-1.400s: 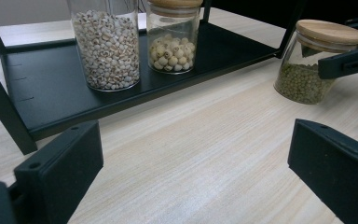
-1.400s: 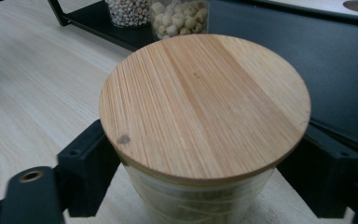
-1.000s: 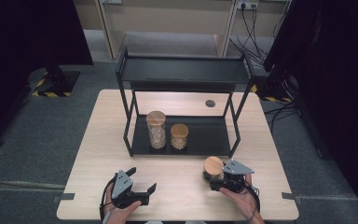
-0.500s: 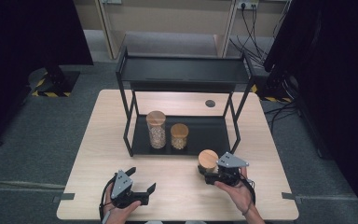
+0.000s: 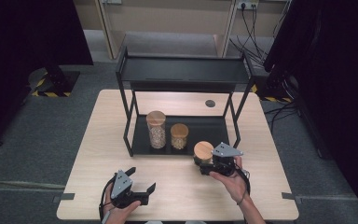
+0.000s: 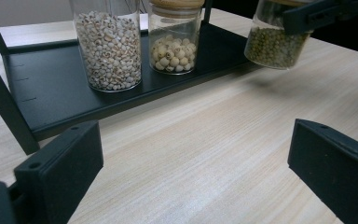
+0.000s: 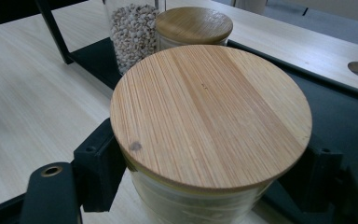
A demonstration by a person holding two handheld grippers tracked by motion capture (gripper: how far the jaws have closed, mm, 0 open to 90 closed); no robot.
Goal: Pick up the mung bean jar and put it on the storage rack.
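The right gripper pinched a glass jar of green beans just below its round bamboo lid, holding it clear of the table at the front edge of the black shelf rack, beside its right front leg. The left gripper rested near the table's front edge with its jaws spread and nothing between them. On the rack's bottom tray stood a tall jar of pale grains and a shorter jar of white seeds, just beside each other.
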